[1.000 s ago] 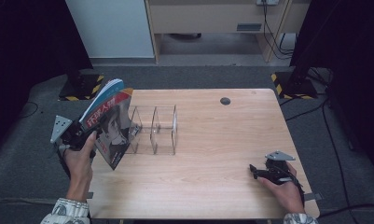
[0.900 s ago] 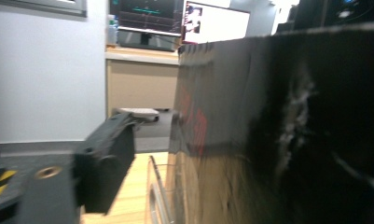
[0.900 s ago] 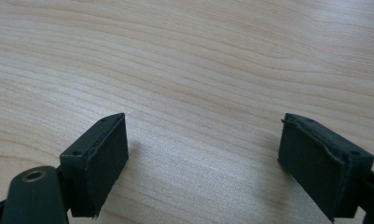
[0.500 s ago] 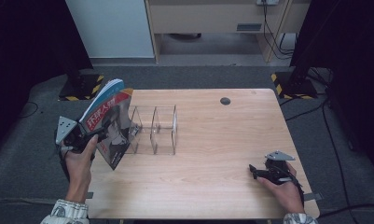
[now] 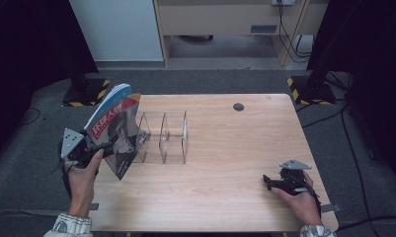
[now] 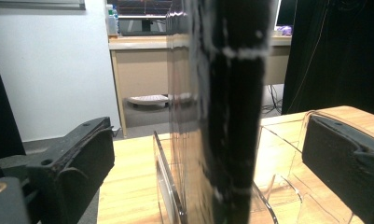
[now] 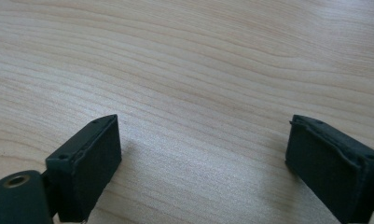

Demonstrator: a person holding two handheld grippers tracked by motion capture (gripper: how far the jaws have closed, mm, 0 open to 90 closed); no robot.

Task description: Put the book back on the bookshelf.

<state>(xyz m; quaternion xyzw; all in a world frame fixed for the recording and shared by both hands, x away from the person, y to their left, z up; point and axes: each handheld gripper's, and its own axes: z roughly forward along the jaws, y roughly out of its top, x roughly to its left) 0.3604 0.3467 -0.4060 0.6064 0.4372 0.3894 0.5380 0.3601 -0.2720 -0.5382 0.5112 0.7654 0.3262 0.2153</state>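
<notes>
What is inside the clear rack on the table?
The clear rack has two empty right slots. The magazine by the left gripper leans at its left end, hiding that slot.

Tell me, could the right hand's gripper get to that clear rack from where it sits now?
Probably yes. The right gripper rests open near the table's front right corner, and only bare wood lies between it and the clear rack. The magazine stands at the rack's far side, out of the way.

Grey carpet (image 5: 37, 163), white cabinet (image 5: 116, 29)
</notes>
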